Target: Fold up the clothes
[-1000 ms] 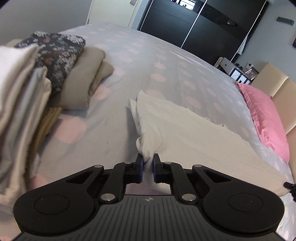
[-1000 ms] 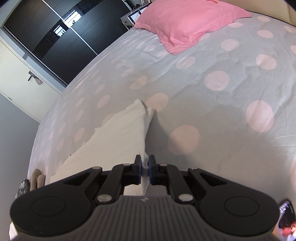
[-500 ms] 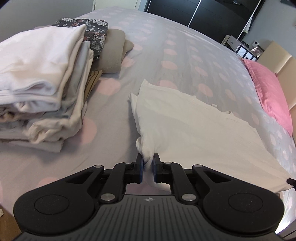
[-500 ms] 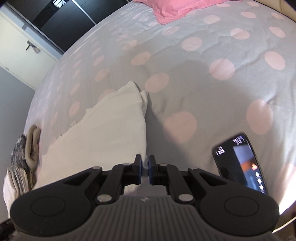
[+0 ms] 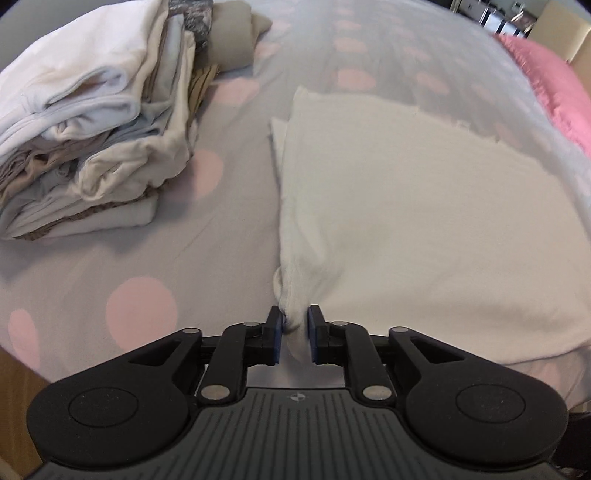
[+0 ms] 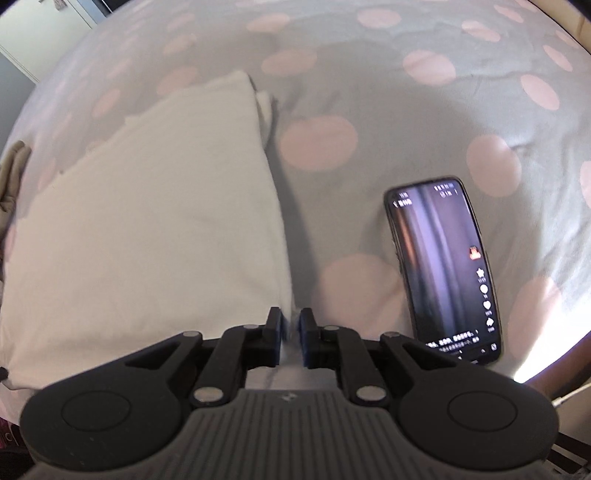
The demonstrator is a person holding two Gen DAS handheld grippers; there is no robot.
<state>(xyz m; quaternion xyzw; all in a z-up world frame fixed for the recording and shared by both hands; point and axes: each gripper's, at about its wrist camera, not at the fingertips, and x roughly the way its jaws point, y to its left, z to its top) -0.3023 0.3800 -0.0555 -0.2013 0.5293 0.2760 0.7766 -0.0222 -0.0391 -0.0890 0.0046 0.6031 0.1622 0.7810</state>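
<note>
A white garment (image 5: 406, 206) lies folded flat on the grey bed sheet with pink dots (image 5: 207, 258). My left gripper (image 5: 296, 317) points down at its near left corner. The corner is bunched between the blue pads, which still touch it while the jaws are opening. In the right wrist view the same white garment (image 6: 147, 221) fills the left half. My right gripper (image 6: 291, 319) has the near right corner between its pads, its jaws likewise opening; that spot is blurred.
A tall stack of folded clothes (image 5: 92, 129) stands left of the garment, with a taupe piece (image 5: 236, 33) behind it. A lit phone (image 6: 443, 269) lies on the sheet right of the right gripper. A pink pillow (image 5: 554, 81) is far right. The bed's near edge runs just below both grippers.
Both grippers pulled the garment toward the near bed edge and tipped further downward. The garment now lies flatter. The stack and the phone came into closer view. The pads stand slightly wider apart.
</note>
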